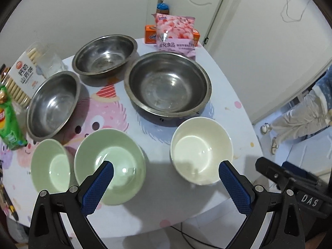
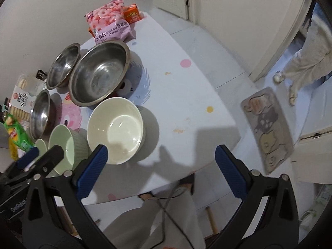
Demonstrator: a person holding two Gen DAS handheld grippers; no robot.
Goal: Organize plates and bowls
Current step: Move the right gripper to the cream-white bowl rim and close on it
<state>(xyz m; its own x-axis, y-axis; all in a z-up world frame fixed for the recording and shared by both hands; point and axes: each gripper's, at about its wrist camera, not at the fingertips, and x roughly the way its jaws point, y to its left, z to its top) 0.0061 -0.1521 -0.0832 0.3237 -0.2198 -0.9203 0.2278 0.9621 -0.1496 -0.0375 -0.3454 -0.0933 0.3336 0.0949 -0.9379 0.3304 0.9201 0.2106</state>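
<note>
**Six bowls out, both hand-held grippers empty**

I see the surface [image 1: 217, 87], round and covered in a cartoon-print cloth; its near edge is cut off behind my tools in both views. The biggest steel bowl [image 1: 168, 83] sits toward the far right of the group, with a mid-size steel bowl [image 1: 104, 55] behind it to the left and a third steel bowl [image 1: 53, 105] at the left, tilted in the left wrist view and seen nearly edge-on from the right wrist. In front stands a white bowl [image 1: 201, 151], then a green bowl [image 1: 110, 166] and a second green bowl [image 1: 50, 166] farther left; from the right wrist that last one is mostly hidden.

My left hand-held gripper [image 1: 166, 186] hangs spread wide with nothing between its fingers: the left finger overlaps the nearer green bowl, the right finger lies just beside the white bowl's near rim. My right hand-held gripper [image 2: 160, 172] is equally spread and empty, its left finger in front of the white bowl's near edge, bare cloth between the fingers.

Snack packets at the far edge and left side are partly cropped; their print is hard to read.
</note>
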